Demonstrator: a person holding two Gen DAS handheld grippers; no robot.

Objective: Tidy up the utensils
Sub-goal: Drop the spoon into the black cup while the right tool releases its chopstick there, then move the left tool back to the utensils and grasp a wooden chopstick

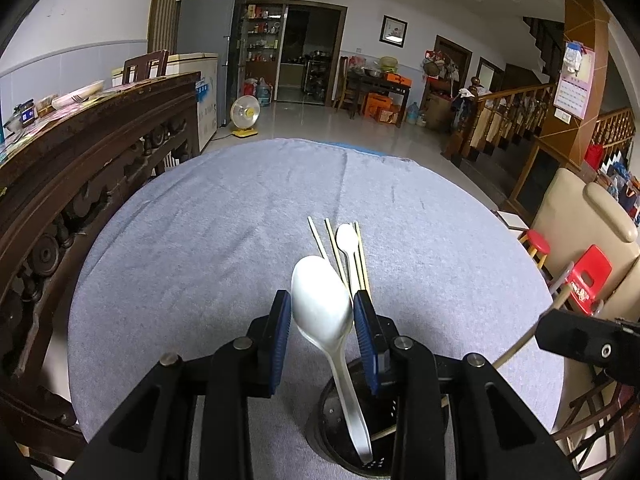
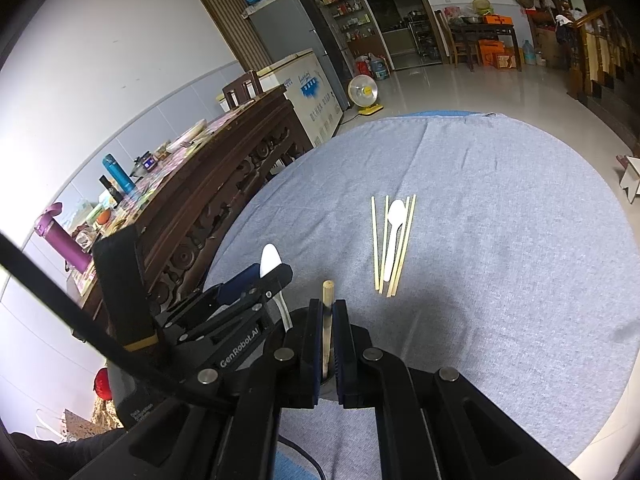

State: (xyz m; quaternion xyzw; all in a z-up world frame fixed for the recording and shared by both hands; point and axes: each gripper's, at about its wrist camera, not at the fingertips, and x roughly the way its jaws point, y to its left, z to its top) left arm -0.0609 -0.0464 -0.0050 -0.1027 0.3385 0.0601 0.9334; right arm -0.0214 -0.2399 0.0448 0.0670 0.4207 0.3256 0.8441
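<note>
Over holder: left hand-held gripper (image 1: 322, 312) pinches white plastic spoon (image 1: 322, 312) above black perforated utensil holder (image 1: 352, 432).
Right hand-held gripper (image 2: 328, 312): clamps wooden chopstick (image 2: 327, 312).
Next: release both inside.

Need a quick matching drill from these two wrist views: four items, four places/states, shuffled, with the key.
Items:
1. large white spoon
2. single chopstick
3. small white spoon
4. black utensil holder

Places/states:
A. lying flat on the grey cloth among loose chopsticks
B. pinched in the right gripper
C. standing on the cloth below both grippers
D. between the left gripper fingers, handle down in the holder

Pairs: 1-D, 2-B, 3-A, 4-C
</note>
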